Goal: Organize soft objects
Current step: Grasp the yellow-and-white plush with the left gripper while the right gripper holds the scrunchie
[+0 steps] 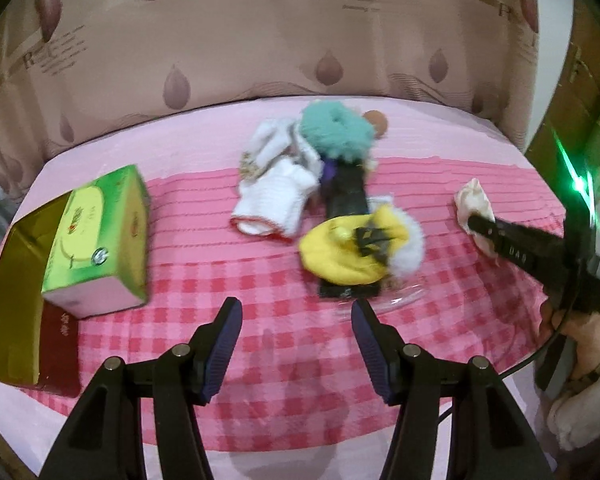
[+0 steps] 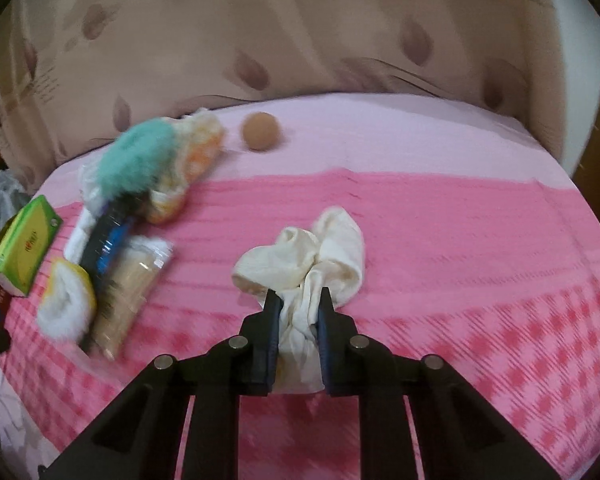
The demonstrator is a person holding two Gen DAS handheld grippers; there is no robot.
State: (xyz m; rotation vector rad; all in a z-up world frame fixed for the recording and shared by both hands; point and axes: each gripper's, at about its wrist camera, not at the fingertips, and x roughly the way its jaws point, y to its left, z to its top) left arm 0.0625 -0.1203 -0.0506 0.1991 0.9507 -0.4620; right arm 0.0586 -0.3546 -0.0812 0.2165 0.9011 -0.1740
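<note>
The right gripper point(image 2: 296, 308) is clamping a cream cloth point(image 2: 300, 256), its jaws pressed together on the bunched lower folds while the rest of the cloth is lying on the pink cover point(image 2: 460, 220). In the left wrist view this cloth point(image 1: 474, 208) is sitting at about three o'clock, well apart from the main pile. The left gripper point(image 1: 296, 320) is hovering with its jaws apart and nothing between them, pointed toward the pile from six o'clock.

Judged progress: early. One item is being gripped — none appears sorted yet. The pile near the centre is lying jumbled: a teal fluffy piece point(image 1: 336, 130) at twelve o'clock, a white knitted glove point(image 1: 274, 204) just to its lower left, a yellow fur-trimmed item point(image 1: 352, 248) nearest the left gripper and resting on a dark flat object point(image 1: 346, 196) that is too blurred to identify. A brown ball point(image 2: 260, 130) is sitting alone beyond the pile.

A green box point(image 1: 100, 236) is standing at nine o'clock — whether it is serving as the destination cannot be told. Remaining, by my judgement: nearly all the soft items.
</note>
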